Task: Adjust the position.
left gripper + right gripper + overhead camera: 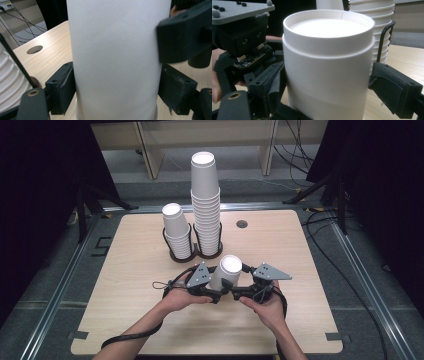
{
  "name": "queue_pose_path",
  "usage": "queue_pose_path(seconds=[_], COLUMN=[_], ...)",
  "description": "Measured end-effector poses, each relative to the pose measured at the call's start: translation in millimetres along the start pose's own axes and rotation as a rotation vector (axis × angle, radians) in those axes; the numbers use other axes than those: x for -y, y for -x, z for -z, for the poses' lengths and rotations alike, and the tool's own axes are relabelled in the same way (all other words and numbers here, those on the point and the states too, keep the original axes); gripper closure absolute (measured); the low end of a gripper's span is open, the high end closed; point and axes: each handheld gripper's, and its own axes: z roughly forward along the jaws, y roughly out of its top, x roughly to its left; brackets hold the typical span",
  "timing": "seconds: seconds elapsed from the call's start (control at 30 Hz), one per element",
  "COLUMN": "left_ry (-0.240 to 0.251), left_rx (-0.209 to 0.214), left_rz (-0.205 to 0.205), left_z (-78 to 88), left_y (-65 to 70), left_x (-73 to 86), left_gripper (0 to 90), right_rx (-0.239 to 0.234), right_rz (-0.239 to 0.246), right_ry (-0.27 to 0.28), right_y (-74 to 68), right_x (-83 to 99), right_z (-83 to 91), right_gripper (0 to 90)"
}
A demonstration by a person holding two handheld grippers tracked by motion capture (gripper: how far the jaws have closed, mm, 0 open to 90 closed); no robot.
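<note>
A white paper cup (227,270) stands bottom up at the middle of the table, with a second cup's wall showing under its rim in the right gripper view (327,65). My left gripper (216,291) comes in from the left, and its pads (61,87) press both sides of the cup (115,62), so it is shut on it. From the right, my right gripper (236,290) straddles the same cup with its jaws open (332,90). Its right pad (394,87) sits just off the cup wall.
Behind the cup a black wire holder (195,254) carries a short stack (176,232) and a tall stack (205,200) of upturned white cups. The wooden table (150,320) has a round hole (242,224) at the back. Dark curtains and cables surround it.
</note>
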Motion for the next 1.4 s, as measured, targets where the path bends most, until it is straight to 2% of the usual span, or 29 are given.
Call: queue_pose_path(seconds=[0.07,0.1,0.17,0.2,0.27,0.33,0.37,0.4,0.5,0.53,0.57,0.6,0.67,0.7,0.73,0.8,0.83,0.87,0.9,0.93,0.97,1.07,1.17,1.2,1.23,1.27,1.3,1.33,1.4], left_ry=[-0.013,-0.01,-0.017,-0.021,-0.048,-0.068,-0.1,-0.112,-0.163,-0.191,-0.236,-0.268,-0.319,-0.355,-0.367,-0.421,-0.427,-0.454,-0.46,-0.504,-0.528,-0.568,-0.627,-0.646,-0.67,-0.69,-0.712,-0.733,-0.757], left_rx=[-0.004,-0.003,-0.008,-0.013,-0.027,-0.031,-0.038,-0.045,-0.046,-0.04,-0.036,-0.03,-0.029,-0.02,-0.022,-0.018,-0.022,-0.01,-0.016,-0.007,-0.003,0.004,0.01,0.006,0.006,0.004,0.005,0.01,0.017], left_rz=[-0.011,0.001,-0.004,-0.011,-0.039,-0.057,-0.078,-0.093,-0.135,-0.15,-0.185,-0.199,-0.242,-0.263,-0.281,-0.328,-0.343,-0.361,-0.382,-0.413,-0.433,-0.451,-0.509,-0.525,-0.544,-0.569,-0.578,-0.597,-0.62], left_z=[2.8,3.4,6.1,7.6,11.9,17.2,21.9,26.2,35.5,39.1,44.1,47.3,52.6,55.5,57.4,62.6,63.8,65.1,65.7,67.2,68.0,69.1,70.9,71.1,71.4,71.7,71.8,72.2,72.1], left_y=[-2.5,-2.5,-4.7,-5.8,-8.6,-12.9,-15.7,-18.0,-24.7,-27.5,-31.2,-33.3,-36.9,-38.7,-40.1,-42.1,-42.3,-43.0,-43.0,-44.1,-44.6,-45.4,-47.3,-47.5,-47.4,-47.5,-47.3,-47.0,-45.8], left_x=[0.0,0.0,-0.5,-0.7,-1.8,-3.5,-5.1,-6.6,-9.2,-10.3,-11.4,-12.0,-12.9,-13.7,-13.7,-15.0,-14.7,-15.5,-15.0,-15.9,-16.2,-15.7,-17.5,-18.1,-18.1,-18.7,-19.2,-19.7,-19.9], left_gripper=[21.6,21.7,21.7,21.7,21.7,21.8,21.9,22.0,22.3,22.4,22.4,22.4,22.3,22.3,22.3,22.4,22.7,22.8,22.8,22.9,22.9,22.9,23.1,23.2,23.2,23.2,23.3,23.2,23.3], right_rx=[-0.001,-0.006,0.005,-0.008,-0.004,0.006,-0.004,0.011,0.017,0.022,0.026,0.014,0.019,0.007,0.003,-0.015,-0.025,-0.011,-0.029,-0.023,-0.032,-0.05,-0.051,-0.053,-0.058,-0.06,-0.066,-0.081,-0.098], right_rz=[0.005,-0.011,0.006,-0.019,0.008,0.011,-0.01,0.017,0.013,0.004,0.01,-0.005,0.0,0.003,0.005,0.008,0.012,0.015,0.018,0.034,0.021,0.018,0.039,0.044,0.025,0.02,0.043,0.037,0.057], right_ry=[0.007,0.001,0.012,0.01,0.011,0.018,0.01,0.017,0.008,-0.005,-0.005,-0.001,-0.035,-0.031,-0.031,-0.046,-0.052,-0.053,-0.062,-0.064,-0.073,-0.074,-0.078,-0.096,-0.086,-0.102,-0.097,-0.111,-0.11], right_y=[0.8,-0.1,0.8,-0.4,0.5,-0.1,-1.0,0.7,2.5,2.3,3.4,2.5,2.2,1.9,1.1,-0.7,-1.7,-3.0,-2.8,-2.0,-3.3,-5.5,-5.4,-5.6,-7.2,-8.2,-7.9,-9.3,-10.9], right_x=[-0.3,-0.9,-1.5,-1.5,-2.3,-2.0,-1.5,-0.6,2.6,3.5,4.7,5.8,6.5,7.6,8.7,10.9,12.1,13.2,13.7,14.4,15.0,15.9,16.2,15.9,16.4,16.1,15.8,15.5,14.6], right_z=[1.9,4.4,7.9,9.7,15.0,20.6,23.9,25.8,31.8,34.1,34.5,34.6,35.2,33.2,31.4,27.6,24.9,22.9,22.0,20.0,18.2,13.8,11.0,10.7,9.0,8.3,6.4,5.2,0.6], right_gripper=[14.7,14.7,14.7,14.7,14.7,14.7,14.7,14.7,14.7,14.7,14.7,14.7,14.7,14.7,14.7,14.7,14.7,14.7,14.7,14.7,14.7,14.7,14.7,14.8,14.8,14.8,14.8,14.8,14.9])
